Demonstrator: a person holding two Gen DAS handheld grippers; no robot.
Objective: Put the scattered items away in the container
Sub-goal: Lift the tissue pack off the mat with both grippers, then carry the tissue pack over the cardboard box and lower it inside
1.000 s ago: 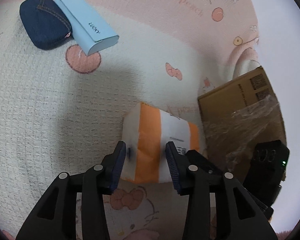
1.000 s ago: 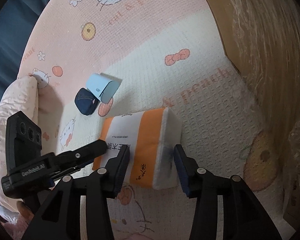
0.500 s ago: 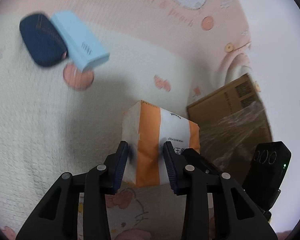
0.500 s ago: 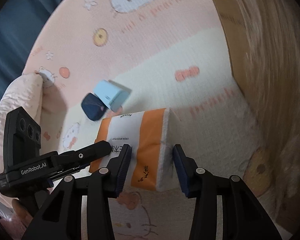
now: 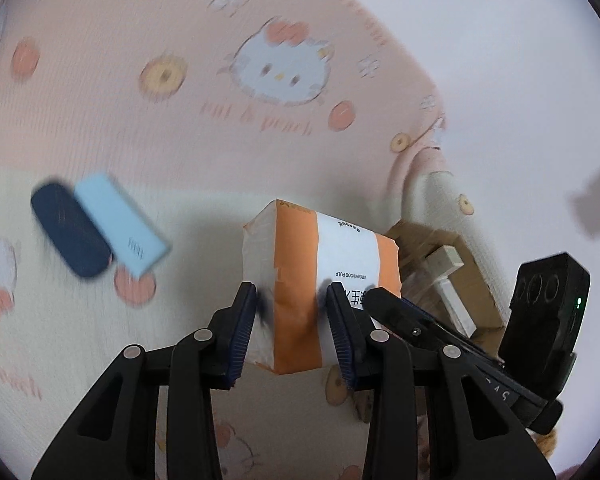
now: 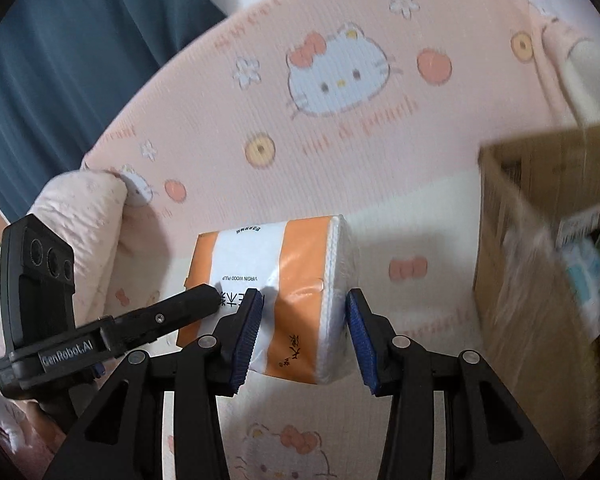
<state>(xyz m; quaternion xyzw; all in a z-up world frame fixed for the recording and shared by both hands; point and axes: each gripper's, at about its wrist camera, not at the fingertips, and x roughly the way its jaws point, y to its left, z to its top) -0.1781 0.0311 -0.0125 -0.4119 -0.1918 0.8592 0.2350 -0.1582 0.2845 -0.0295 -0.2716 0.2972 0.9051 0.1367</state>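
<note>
My left gripper (image 5: 294,322) pinches one end of the tissue pack (image 5: 320,276), its pads pressed into the wrapper; my right gripper (image 6: 304,332) clamps the other end (both views blurred). The pack hangs clear of the mat (image 5: 100,340), between both grippers. The box (image 6: 540,216) stands to the right, well apart from the pack. A navy pouch (image 5: 70,236) and blue case (image 5: 120,222) lie touching on the mat
</note>
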